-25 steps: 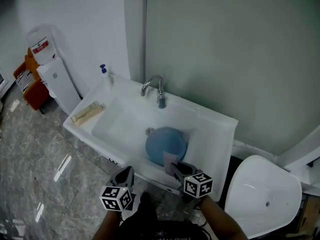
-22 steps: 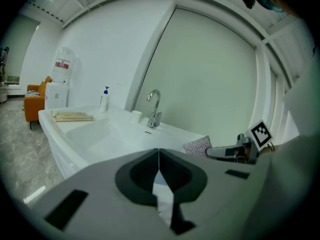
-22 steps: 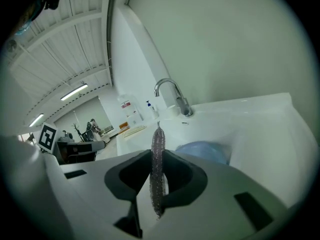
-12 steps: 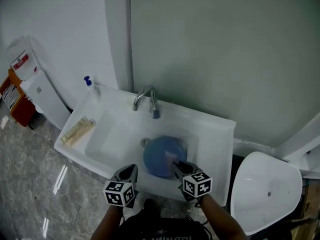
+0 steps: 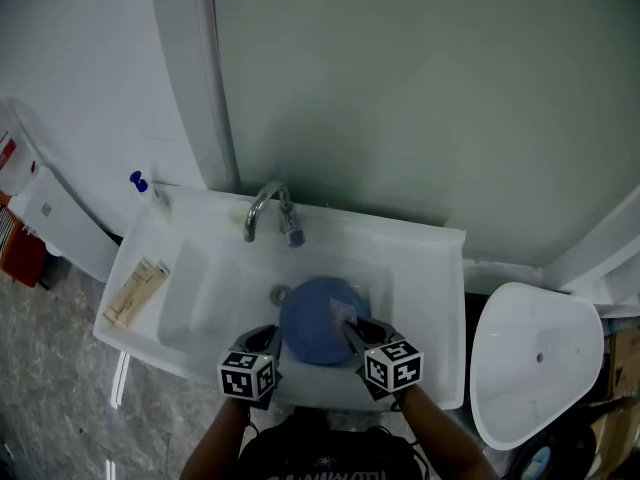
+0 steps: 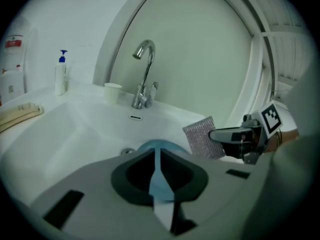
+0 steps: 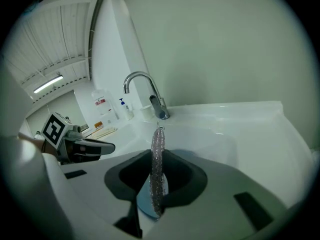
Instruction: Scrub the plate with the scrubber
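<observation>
stage: scrubbing looks not yet begun | your right claw (image 5: 352, 330) grips the scrubber (image 5: 343, 314) above the plate (image 5: 312, 323) near the sink's (image 5: 425, 258) front edge | left claw (image 5: 268, 338) closed, empty

Washroom corner — white basin (image 5: 432, 260), chrome tap (image 5: 266, 206), pump soap bottle (image 6: 60, 77), marble-look floor (image 5: 45, 373)

The plate (image 5: 312, 320) is blue, the sink (image 5: 425, 258) white, and the scrubber (image 6: 202, 136) a silvery glittering mesh. The cube on the left gripper (image 5: 264, 339) and on the right gripper (image 5: 351, 328) shows black-and-white square markers
</observation>
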`<state>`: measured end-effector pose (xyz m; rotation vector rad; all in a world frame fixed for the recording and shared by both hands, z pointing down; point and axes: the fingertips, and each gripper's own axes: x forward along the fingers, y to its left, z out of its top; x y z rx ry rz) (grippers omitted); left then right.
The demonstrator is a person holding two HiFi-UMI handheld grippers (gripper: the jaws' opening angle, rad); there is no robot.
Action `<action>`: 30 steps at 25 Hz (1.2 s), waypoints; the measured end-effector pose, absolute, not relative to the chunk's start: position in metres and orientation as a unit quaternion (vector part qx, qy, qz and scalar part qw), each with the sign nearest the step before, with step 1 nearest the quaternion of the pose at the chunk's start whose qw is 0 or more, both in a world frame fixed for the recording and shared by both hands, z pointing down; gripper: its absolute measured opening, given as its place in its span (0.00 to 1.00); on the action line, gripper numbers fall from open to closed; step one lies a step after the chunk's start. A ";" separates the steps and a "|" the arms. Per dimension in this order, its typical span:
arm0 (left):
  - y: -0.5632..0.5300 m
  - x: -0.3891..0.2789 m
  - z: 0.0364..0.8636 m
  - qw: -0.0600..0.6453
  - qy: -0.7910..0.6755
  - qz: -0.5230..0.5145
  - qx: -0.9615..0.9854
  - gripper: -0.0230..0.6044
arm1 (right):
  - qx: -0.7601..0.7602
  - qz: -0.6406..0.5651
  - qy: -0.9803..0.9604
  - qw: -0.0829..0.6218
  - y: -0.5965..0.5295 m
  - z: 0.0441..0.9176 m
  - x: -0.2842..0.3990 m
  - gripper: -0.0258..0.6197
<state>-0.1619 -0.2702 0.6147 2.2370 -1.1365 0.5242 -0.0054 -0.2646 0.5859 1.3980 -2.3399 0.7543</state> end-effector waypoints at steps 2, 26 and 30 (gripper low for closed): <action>-0.278 -0.159 0.625 0.293 -0.414 0.206 0.837 0.07 | 0.495 0.268 -0.812 0.156 -0.268 0.590 -0.003 0.17; -0.317 -0.147 0.734 0.381 -0.358 0.307 0.795 0.40 | 0.526 0.309 -0.776 0.159 -0.273 0.626 0.007 0.17; -0.323 -0.148 0.749 0.397 -0.357 0.322 0.782 0.40 | 0.531 0.316 -0.770 0.159 -0.273 0.629 0.010 0.17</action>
